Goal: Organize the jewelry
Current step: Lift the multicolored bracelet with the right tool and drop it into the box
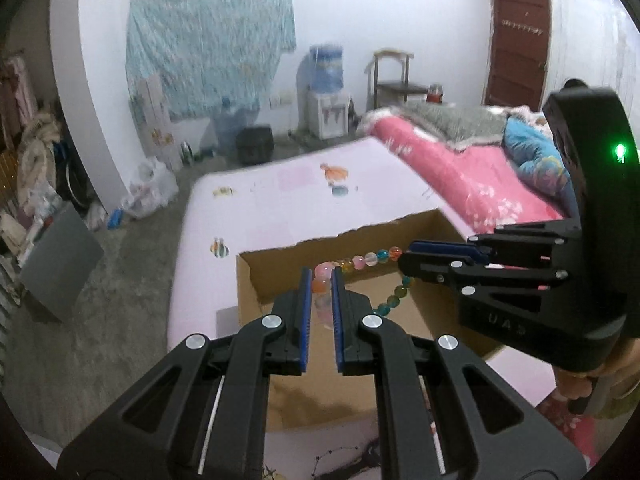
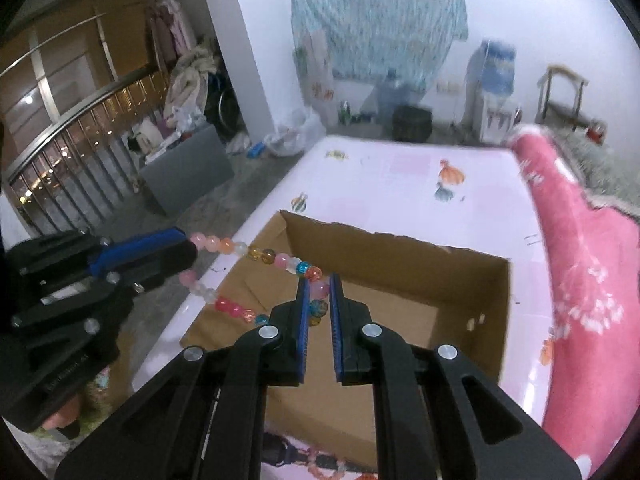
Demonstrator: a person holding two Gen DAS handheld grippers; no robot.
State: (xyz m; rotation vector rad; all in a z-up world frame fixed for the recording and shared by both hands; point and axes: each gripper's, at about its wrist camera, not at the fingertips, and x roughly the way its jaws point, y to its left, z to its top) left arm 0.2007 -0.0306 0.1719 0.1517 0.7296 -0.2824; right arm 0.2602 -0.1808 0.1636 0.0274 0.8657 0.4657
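Left gripper [image 1: 320, 280] and right gripper [image 2: 318, 286] jaws clamp opposite ends of the bead bracelet [image 2: 256, 254] above the cardboard box [image 2: 496, 304] (limp, light, slippery beads): grip individual beads

The right gripper [image 2: 319, 280] gripped one end of a bead bracelet [image 2: 260, 255] above an open cardboard box [image 2: 472, 280]; the left gripper [image 2: 188, 246] pinched the other end past the box's left edge; the box sat on a pink-sheeted bed [image 2: 380, 184].
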